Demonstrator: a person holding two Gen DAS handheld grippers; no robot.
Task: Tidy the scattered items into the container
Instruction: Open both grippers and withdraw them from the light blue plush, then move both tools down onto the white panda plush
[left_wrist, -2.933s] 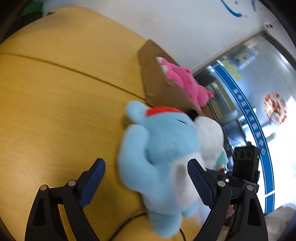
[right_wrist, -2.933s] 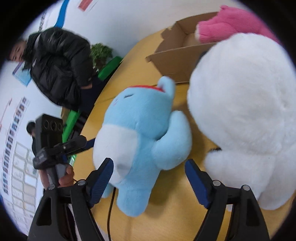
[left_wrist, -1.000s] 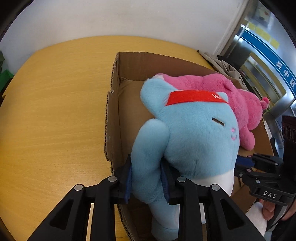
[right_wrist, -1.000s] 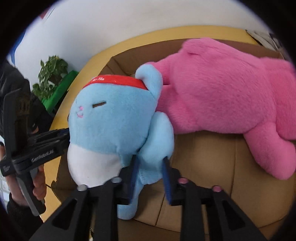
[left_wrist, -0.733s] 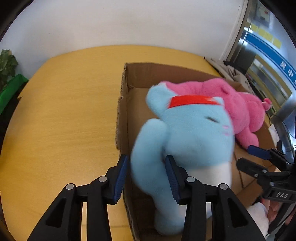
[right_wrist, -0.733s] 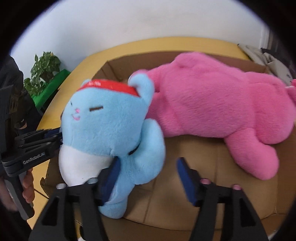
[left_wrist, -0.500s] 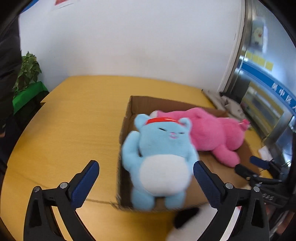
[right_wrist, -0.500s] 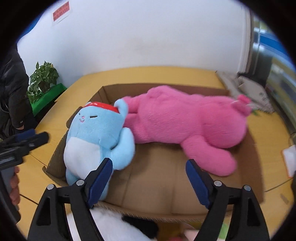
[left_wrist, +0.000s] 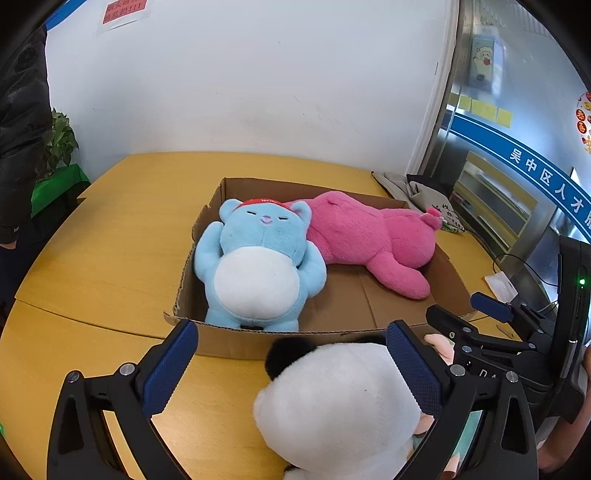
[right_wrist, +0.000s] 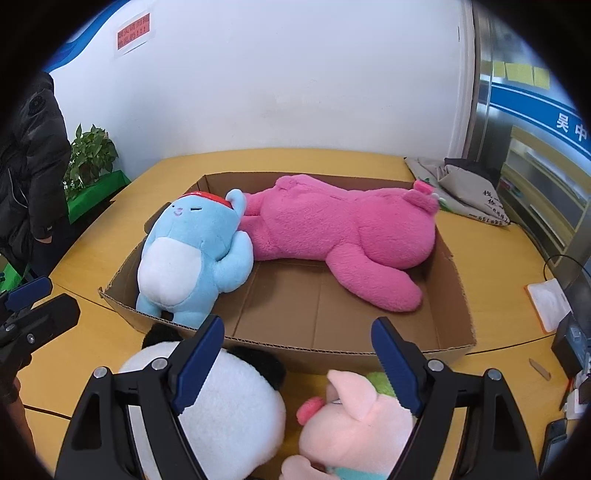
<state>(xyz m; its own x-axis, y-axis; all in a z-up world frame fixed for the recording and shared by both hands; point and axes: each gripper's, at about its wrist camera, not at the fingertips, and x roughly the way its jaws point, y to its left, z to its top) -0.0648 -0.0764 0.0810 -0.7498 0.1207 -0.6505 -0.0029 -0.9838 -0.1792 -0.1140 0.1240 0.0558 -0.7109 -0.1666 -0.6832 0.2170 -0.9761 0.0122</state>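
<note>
The left gripper (left_wrist: 295, 363) gapes wide and empty over the white plush (left_wrist: 336, 406) on the table (left_wrist: 92, 258). The right gripper (right_wrist: 301, 360), also spread and holding nothing, hangs above the white plush and pig plush (right_wrist: 354, 417). Beyond, the box (left_wrist: 373, 310) holds the blue plush (left_wrist: 258, 269) beside the pink plush (left_wrist: 373, 236).

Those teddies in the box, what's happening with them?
A person is tidying soft toys into a cardboard box with a hand-held gripper in each hand. The blue toy and the pink toy lie inside it. The left hand-held gripper and the right hand-held gripper are both open and hold nothing. A white panda toy and a pale pink pig toy wait on the table in front of the box.
</note>
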